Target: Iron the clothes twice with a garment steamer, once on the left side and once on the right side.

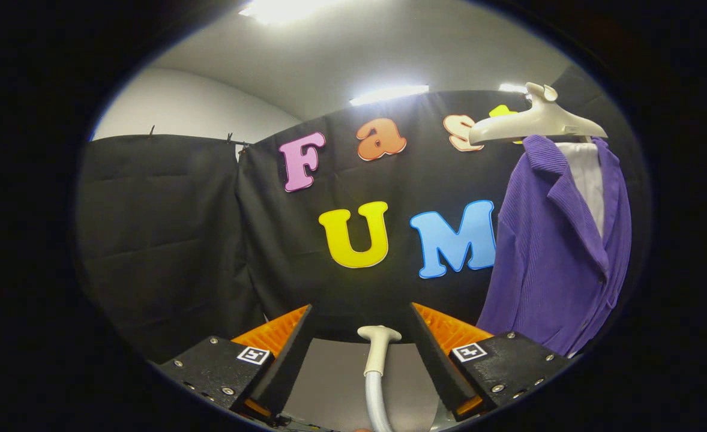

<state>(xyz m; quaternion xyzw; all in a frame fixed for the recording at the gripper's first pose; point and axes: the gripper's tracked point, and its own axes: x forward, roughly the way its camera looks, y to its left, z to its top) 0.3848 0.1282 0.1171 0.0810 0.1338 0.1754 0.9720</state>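
Gripper (362, 324) open, astride steamer handle (377, 354) above tabletop (335, 384). Advised: close squarely on handle before approaching purple jacket (554, 252) on hanger (536, 123).

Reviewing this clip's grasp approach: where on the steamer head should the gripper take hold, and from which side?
Probably the slim neck of the steamer head, just below its flared top, approached straight ahead. It stands upright between the open fingers of the gripper, hose trailing downward, so closing there should pinch both sides.
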